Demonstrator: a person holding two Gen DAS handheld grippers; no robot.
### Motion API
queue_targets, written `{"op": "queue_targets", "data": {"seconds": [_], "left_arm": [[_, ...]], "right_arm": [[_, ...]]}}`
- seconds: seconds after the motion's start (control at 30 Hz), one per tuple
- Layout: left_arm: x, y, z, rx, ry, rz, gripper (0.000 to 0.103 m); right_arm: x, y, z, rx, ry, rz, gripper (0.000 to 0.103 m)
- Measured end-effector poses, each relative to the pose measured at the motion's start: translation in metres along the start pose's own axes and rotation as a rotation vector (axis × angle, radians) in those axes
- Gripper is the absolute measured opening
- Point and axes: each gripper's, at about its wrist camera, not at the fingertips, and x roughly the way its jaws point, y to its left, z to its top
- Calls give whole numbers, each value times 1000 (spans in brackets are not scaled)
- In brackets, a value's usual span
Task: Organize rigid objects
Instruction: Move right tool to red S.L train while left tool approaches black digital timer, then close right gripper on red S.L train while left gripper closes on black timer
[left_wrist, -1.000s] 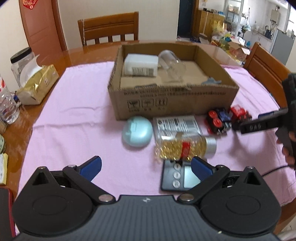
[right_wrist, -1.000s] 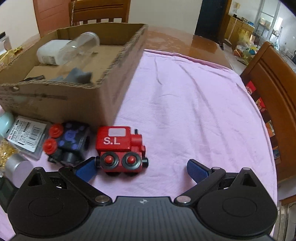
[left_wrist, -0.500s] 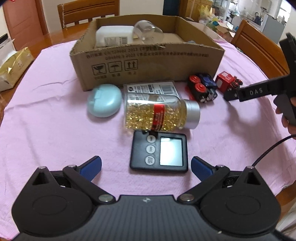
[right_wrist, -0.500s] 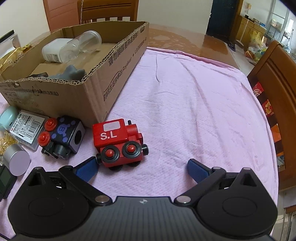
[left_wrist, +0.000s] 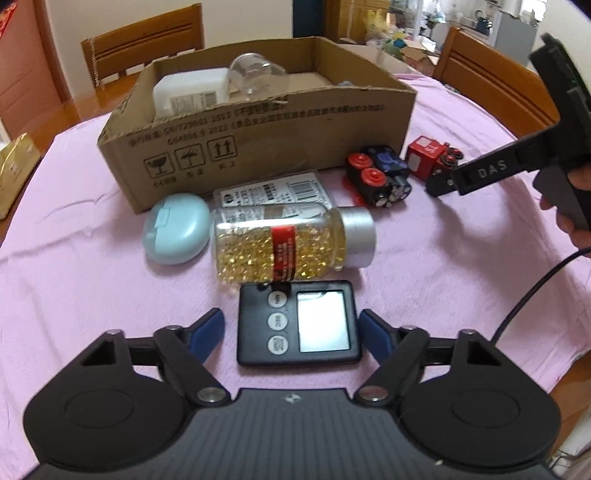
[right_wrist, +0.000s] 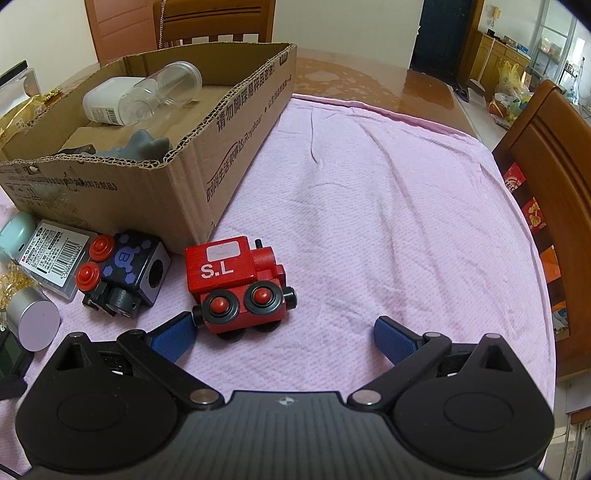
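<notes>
A black digital timer (left_wrist: 298, 322) lies flat on the pink cloth between the fingers of my open left gripper (left_wrist: 293, 334). Beyond it lie a bottle of gold capsules (left_wrist: 291, 243), a light blue case (left_wrist: 175, 228), a flat labelled pack (left_wrist: 273, 192), a black toy wagon (left_wrist: 376, 175) and a red toy train (left_wrist: 428, 157). My open right gripper (right_wrist: 284, 338) hovers just behind the red train (right_wrist: 238, 284), the left fingertip beside its wheels. The black wagon (right_wrist: 123, 273) sits left of it. The cardboard box (right_wrist: 236, 122) holds a white container, a clear jar and a grey item.
Pink cloth (right_wrist: 388, 206) covers a round wooden table. Wooden chairs stand at the far side (left_wrist: 144, 40) and the right (right_wrist: 554, 192). A gold tissue pack (left_wrist: 14, 170) lies at the left edge. The right gripper's body (left_wrist: 517, 162) reaches in over the train in the left wrist view.
My left gripper has moved down and forward, so the timer now lies between its fingers. My right gripper has drawn slightly closer to the red train.
</notes>
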Motion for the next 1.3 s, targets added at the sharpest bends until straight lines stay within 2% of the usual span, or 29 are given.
{"op": "queue_targets", "data": {"seconds": [0.03, 0.17, 0.53, 0.83, 1.0, 1.07, 1.13, 1.3], "left_arm": [[-1, 0, 0, -1, -3, -5, 70], [-3, 5, -2, -22, -1, 2, 70], [-22, 55, -28, -218, 29, 141, 69], [-18, 55, -25, -250, 16, 168, 70], [-19, 54, -25, -255, 15, 174, 71], [-18, 54, -25, -260, 16, 177, 71], [-18, 53, -25, -262, 15, 181, 72], [-18, 55, -27, -272, 25, 195, 79]], "right_arm": [[0, 0, 0, 0, -1, 0, 103], [0, 0, -1, -2, -10, 1, 103], [-1, 1, -4, -52, -15, 35, 103], [12, 7, 21, -240, -7, 154, 103], [19, 8, 33, -292, 5, 185, 103], [18, 9, 36, -297, 4, 187, 97], [16, 11, 38, -299, -1, 190, 86], [12, 16, 39, -302, -2, 182, 71]]}}
